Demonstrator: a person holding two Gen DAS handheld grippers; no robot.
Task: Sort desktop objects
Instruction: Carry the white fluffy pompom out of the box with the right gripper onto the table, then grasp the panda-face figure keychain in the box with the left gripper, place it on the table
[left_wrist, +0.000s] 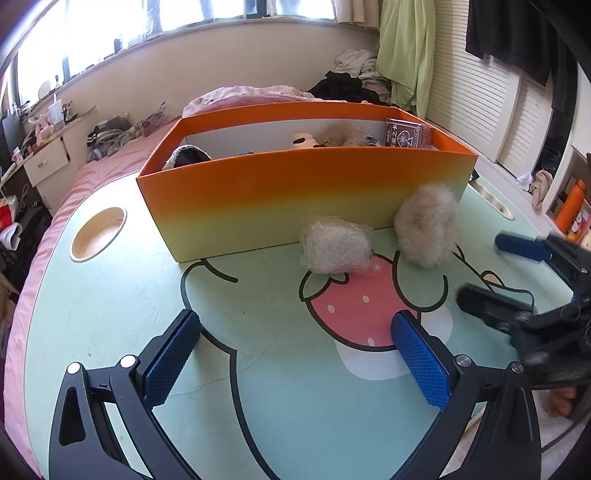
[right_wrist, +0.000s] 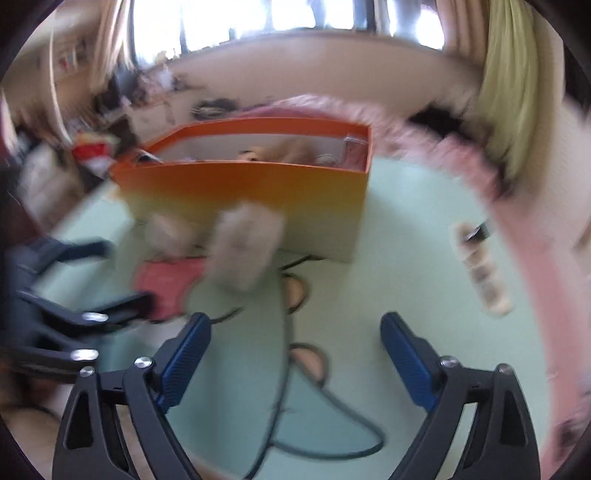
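An orange-to-yellow box (left_wrist: 303, 184) stands on the mint-green table (left_wrist: 110, 314). It holds a dark red card pack (left_wrist: 406, 133), a plush toy and other small items. In front of it lie a fluffy beige pom-pom (left_wrist: 426, 225) and a pale bundle wrapped in clear plastic (left_wrist: 336, 245). My left gripper (left_wrist: 295, 354) is open and empty, short of the bundle. My right gripper (left_wrist: 480, 268) comes in from the right, beside the pom-pom. The right wrist view is blurred; there that gripper (right_wrist: 295, 332) stands wide open with nothing between its fingers, and the pom-pom (right_wrist: 245, 251) lies ahead to its left.
A round cup recess (left_wrist: 98, 234) is sunk into the table's left side. A blurred pale strip of small objects (right_wrist: 480, 269) lies on the table to the right. A pink bed (left_wrist: 110, 162) with piled clothes surrounds the table behind.
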